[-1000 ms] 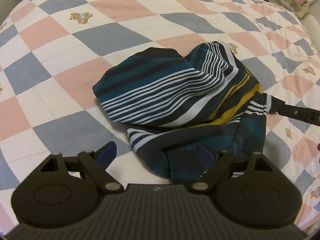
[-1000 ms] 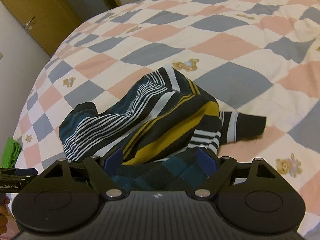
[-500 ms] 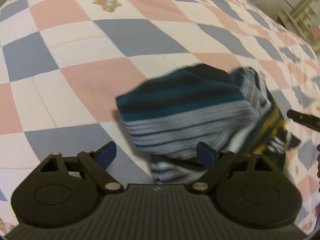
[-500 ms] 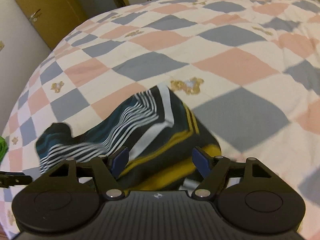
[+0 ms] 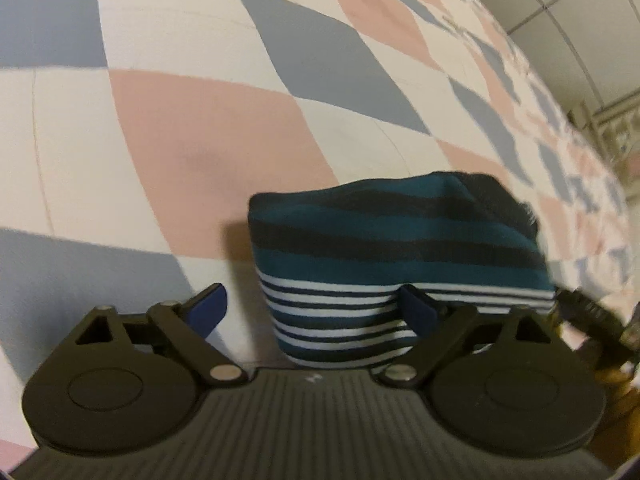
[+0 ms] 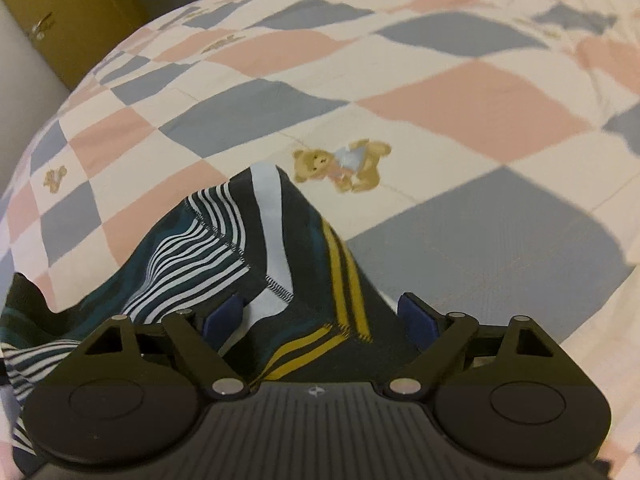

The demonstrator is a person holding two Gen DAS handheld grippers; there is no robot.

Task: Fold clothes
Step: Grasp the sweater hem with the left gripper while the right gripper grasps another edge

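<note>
A crumpled striped garment [image 5: 392, 252] in teal, black, white and yellow lies on the checked quilt. In the left wrist view its teal, white-striped end sits between the blue pads of my left gripper [image 5: 316, 310]; the jaws are closing and the left pad stands clear of the cloth. In the right wrist view the garment [image 6: 240, 256] rises to a peak, and a yellow-striped fold lies between the pads of my right gripper [image 6: 320, 316]. Those jaws are opening and do not press the cloth. The right gripper's black tip [image 5: 588, 316] shows at the left view's right edge.
The quilt [image 6: 460, 100] of pink, grey-blue and white squares with teddy-bear prints [image 6: 340, 164] spreads all around. A brown wardrobe door [image 6: 60, 12] stands beyond the bed at upper left. A wall and shelves [image 5: 608, 120] show at the far right.
Both grippers have come down close over the garment, which now fills the lower part of each view. The left gripper has rolled and moved toward the garment's teal end.
</note>
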